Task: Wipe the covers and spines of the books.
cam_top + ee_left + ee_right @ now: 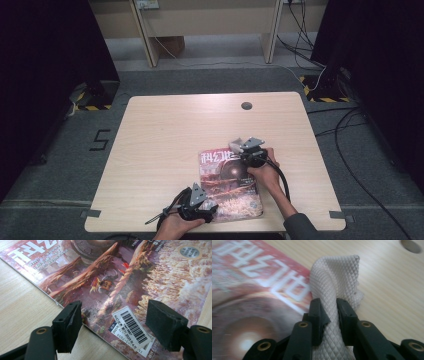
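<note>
Cloth [337, 287] in right gripper [329, 315], low

This looks like a lab or recording studio set up for data capture, not a home. A plain light-wood table [165, 130] with a cable hole [246, 105] stands on grey carpet [210, 80]. Black curtains [45, 60] screen the left and right sides. Yellow-and-black hazard tape [325, 99] marks stand feet on the floor at the far left and far right. Loose cables [350, 130] trail across the carpet on the right, and a tape mark [99, 140] lies left of the table.
</note>
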A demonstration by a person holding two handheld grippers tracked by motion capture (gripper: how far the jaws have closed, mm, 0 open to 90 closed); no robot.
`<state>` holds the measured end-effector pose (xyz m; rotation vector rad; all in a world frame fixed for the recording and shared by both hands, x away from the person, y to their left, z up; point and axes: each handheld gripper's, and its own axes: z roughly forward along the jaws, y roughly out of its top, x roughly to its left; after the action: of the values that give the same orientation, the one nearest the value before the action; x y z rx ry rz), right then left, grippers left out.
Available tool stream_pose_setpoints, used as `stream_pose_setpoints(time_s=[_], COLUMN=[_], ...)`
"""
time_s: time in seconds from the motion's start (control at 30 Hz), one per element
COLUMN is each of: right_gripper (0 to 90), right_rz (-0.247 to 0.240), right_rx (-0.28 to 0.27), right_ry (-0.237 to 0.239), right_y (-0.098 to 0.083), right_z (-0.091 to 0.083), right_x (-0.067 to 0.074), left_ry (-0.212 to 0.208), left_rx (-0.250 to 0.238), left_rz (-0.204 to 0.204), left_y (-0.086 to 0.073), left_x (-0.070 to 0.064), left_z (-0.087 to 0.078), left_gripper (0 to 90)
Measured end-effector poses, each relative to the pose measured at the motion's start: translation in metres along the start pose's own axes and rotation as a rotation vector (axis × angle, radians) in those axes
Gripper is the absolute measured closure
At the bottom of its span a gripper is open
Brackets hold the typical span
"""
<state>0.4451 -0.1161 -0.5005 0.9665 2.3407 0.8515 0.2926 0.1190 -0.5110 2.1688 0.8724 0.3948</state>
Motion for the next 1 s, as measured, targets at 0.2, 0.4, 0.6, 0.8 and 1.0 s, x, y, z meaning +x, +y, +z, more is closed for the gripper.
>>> stream_pose_setpoints(time_s=[0.2,0.4,0.6,0.8,1.0], right_gripper=[75.4,75.1,74.7,74.4,74.3], right_rz=[-0.059,-0.025,0.030,0.010,-0.035], right_rx=[-0.003,-0.007,-0.009,-0.006,-0.015], right_ry=[0.067,0.046,0.035,0.044,0.100], right_y=[0.009,0.006,0.005,0.010,0.023], right_z=[0.002,0.003,0.004,0.007,0.015], right_x=[0.026,0.013,0.004,0.013,0.036], left_ry=[0.002,0.002,0.007,0.000,-0.003], left_rx=[-0.001,-0.004,0.005,0.017,0.024], left_rz=[0.004,-0.001,0.000,-0.003,0.001], left_y=[0.000,0.000,-0.002,-0.007,-0.007], left_x=[0.000,0.000,-0.003,-0.007,-0.005], left_z=[0.000,0.000,-0.004,-0.010,-0.010], left_gripper=[28.4,28.5,28.6,28.6,27.3])
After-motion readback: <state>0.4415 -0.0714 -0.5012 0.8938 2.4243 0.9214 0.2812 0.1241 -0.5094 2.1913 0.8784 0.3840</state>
